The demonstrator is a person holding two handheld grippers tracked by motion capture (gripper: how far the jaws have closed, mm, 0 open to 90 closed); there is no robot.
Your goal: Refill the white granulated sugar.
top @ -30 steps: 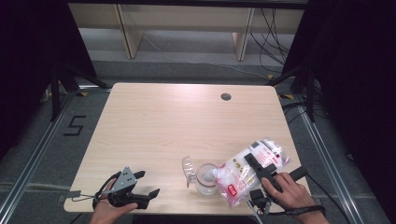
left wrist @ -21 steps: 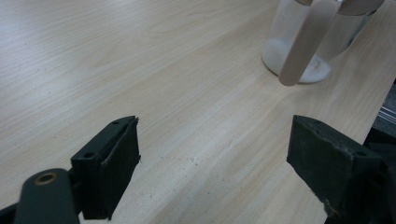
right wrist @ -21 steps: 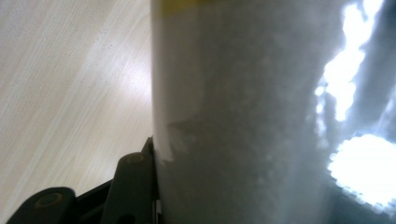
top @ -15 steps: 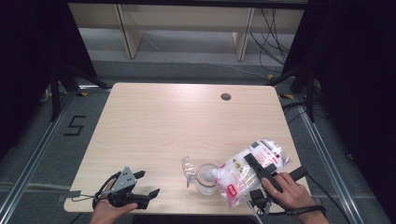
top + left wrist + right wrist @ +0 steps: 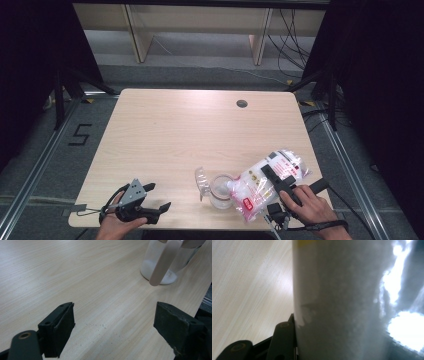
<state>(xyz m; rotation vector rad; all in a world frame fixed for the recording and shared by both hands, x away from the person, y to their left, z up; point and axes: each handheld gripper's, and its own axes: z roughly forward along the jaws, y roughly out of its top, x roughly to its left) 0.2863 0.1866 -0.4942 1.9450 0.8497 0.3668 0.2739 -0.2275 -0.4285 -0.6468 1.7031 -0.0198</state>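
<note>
Nothing has shifted since the earlier frame; the right gripper [image 5: 272, 172] pinches the bag [image 5: 265, 182], tilted over the jar [image 5: 220, 190]; the left gripper [image 5: 150, 197], jaws spread, rests well left of the jar; keep the pour slow, mouth over the rim.

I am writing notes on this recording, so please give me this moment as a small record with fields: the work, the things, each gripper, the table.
work: tipping a bag of white grains into a glass jar
bag: clear plastic, red label, tilted with its mouth at the jar
jar: clear, open, some white grains on its bottom, near the front edge
jar lid: flipped open to the left
right gripper: shut on the bag
left gripper: open, holds nothing, low over the table
table: light wood, round cable hole at the far side
</note>
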